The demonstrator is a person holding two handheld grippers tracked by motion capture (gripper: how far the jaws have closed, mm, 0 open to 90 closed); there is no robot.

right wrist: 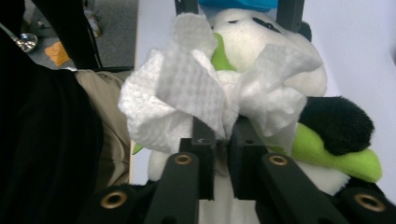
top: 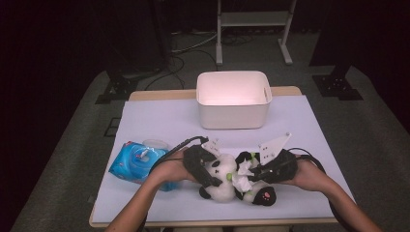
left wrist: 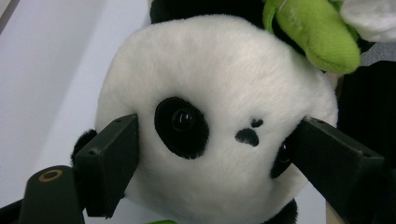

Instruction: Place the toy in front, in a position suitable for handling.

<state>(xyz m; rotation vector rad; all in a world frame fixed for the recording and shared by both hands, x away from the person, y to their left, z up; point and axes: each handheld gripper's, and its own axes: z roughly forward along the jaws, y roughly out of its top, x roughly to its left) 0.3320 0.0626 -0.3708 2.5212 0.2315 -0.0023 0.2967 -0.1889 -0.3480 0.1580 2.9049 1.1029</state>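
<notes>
A black-and-white panda plush (top: 223, 186) with green leaf parts lies on the front middle of the white table (top: 159, 121). My left gripper (top: 214, 172) comes in from the left. Its jaws press on both sides of the panda's head (left wrist: 219, 93), beside the eyes, so my left gripper (left wrist: 215, 158) is shut on it. My right gripper (top: 253, 173) comes in from the right and is shut on a crumpled white wipe (top: 243, 177). In the right gripper view the wipe (right wrist: 187, 93) bunches out of my right gripper (right wrist: 220, 135), against the panda's body (right wrist: 261, 37).
A white bin (top: 233, 116) with an open top stands at the back middle of the table. A blue pack of wipes (top: 135, 162) lies at the front left, beside the left forearm. A clear lid-like piece (top: 154, 143) sits just behind it.
</notes>
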